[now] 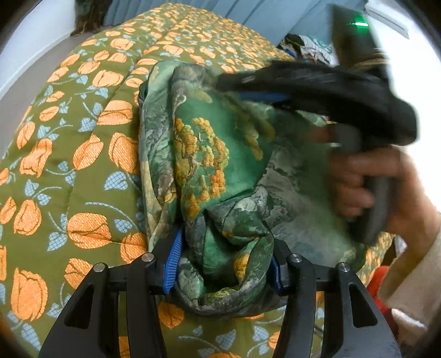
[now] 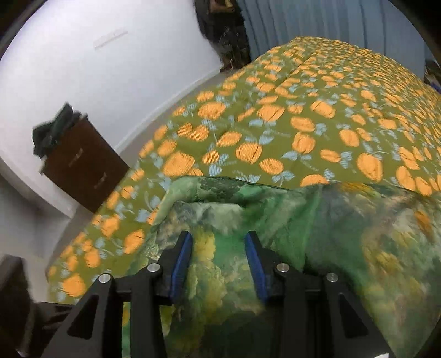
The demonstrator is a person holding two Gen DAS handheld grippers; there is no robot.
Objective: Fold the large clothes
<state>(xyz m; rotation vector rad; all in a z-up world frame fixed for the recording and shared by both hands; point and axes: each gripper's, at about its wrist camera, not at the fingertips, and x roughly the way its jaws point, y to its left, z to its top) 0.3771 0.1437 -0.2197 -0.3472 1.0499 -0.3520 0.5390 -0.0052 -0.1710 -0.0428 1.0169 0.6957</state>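
A green garment (image 1: 209,165) printed with yellow trees lies bunched on the bed. My left gripper (image 1: 224,265) is at the near end of it, and its blue pads (image 1: 173,261) squeeze a thick bunched fold. In the same view a person's hand (image 1: 358,187) holds my right gripper (image 1: 231,88), blurred, with its tips on the garment's far upper part. The right wrist view shows the right gripper (image 2: 219,247) with the green garment (image 2: 330,234) filling the gap between its blue pads (image 2: 182,258). The cloth is blurred there.
An olive bedspread (image 1: 69,137) with orange flowers covers the bed (image 2: 303,124). A brown dresser (image 2: 82,165) with dark clothes (image 2: 55,129) on top stands by the white wall. Blue-grey curtains (image 2: 330,22) hang behind the bed. More clothes (image 1: 311,46) are piled at the far right.
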